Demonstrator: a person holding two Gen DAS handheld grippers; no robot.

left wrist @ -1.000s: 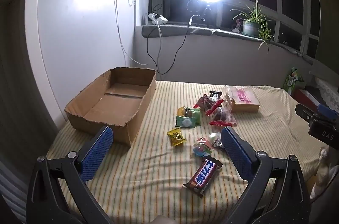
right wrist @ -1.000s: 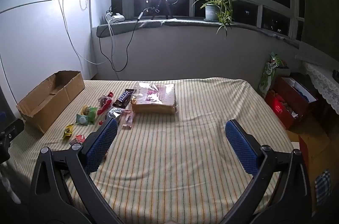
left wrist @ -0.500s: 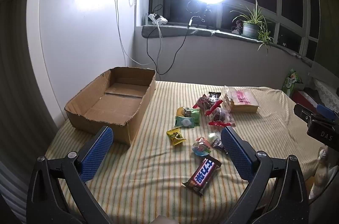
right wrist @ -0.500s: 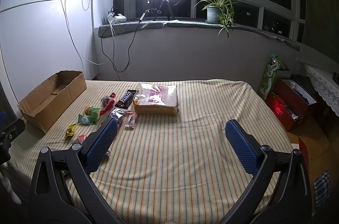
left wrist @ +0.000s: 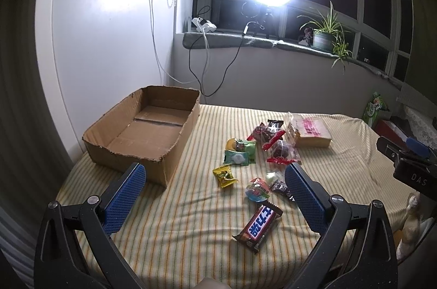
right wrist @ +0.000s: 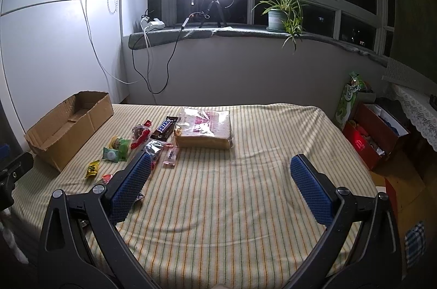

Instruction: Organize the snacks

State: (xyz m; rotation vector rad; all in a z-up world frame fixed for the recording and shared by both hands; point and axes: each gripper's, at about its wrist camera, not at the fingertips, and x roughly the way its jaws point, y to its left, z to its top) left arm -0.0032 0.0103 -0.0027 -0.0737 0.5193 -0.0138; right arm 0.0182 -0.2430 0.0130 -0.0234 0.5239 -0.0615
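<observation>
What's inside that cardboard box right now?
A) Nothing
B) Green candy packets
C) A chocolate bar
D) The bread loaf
A: the box shows only its bare cardboard floor, while the snacks all lie outside it on the striped cloth.

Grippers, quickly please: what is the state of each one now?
Left gripper: open, holding nothing.
Right gripper: open, holding nothing.

Small wrapped snacks [left wrist: 254,160] lie scattered on the striped cloth beside an open, empty cardboard box [left wrist: 142,136]
</observation>
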